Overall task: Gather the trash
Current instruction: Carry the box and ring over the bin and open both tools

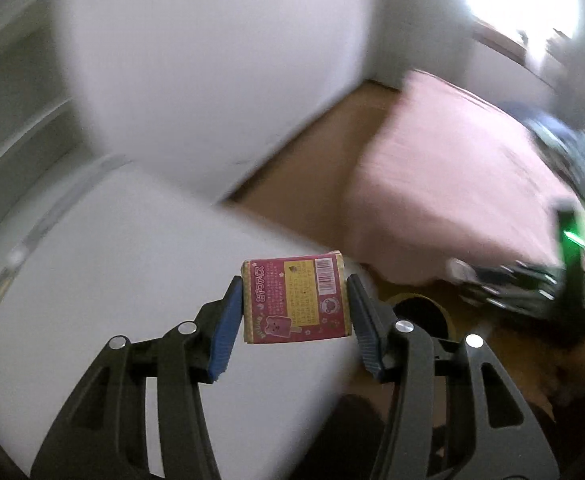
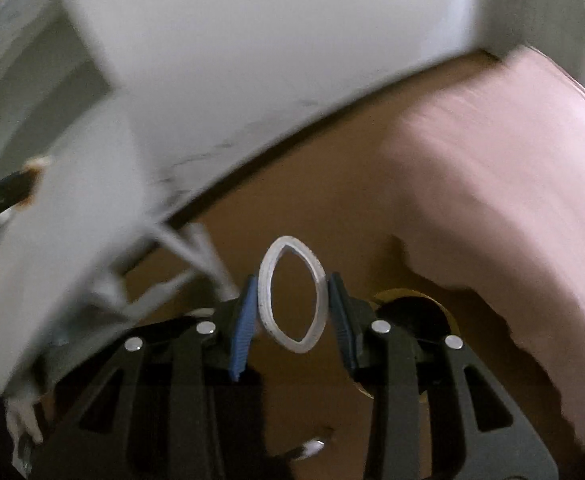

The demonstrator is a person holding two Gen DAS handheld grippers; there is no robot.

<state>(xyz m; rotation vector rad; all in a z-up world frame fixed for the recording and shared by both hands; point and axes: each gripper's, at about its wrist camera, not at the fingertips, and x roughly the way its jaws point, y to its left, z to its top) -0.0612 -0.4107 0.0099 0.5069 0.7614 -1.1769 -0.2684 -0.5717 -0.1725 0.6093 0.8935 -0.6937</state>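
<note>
The left gripper (image 1: 294,306) is closed on a small carton box (image 1: 296,298); both blue pads (image 1: 224,328) press on its sides. The box is pink-red with a yellow panel of small print, a barcode at its 1 o'clock corner and a pink bear-shaped ice bar drawn at 7 o'clock. The writing is Japanese and lies sideways; I cannot read it surely. At 3 o'clock of this view the other tool is blurred.

The right gripper (image 2: 292,304) is closed on a white ring (image 2: 292,294), squeezed into an oval, hollow, standing upright between the pads. It carries no label. Below are a brown floor (image 2: 300,200) and, at 3 o'clock, a pink cloth (image 2: 492,184).
</note>
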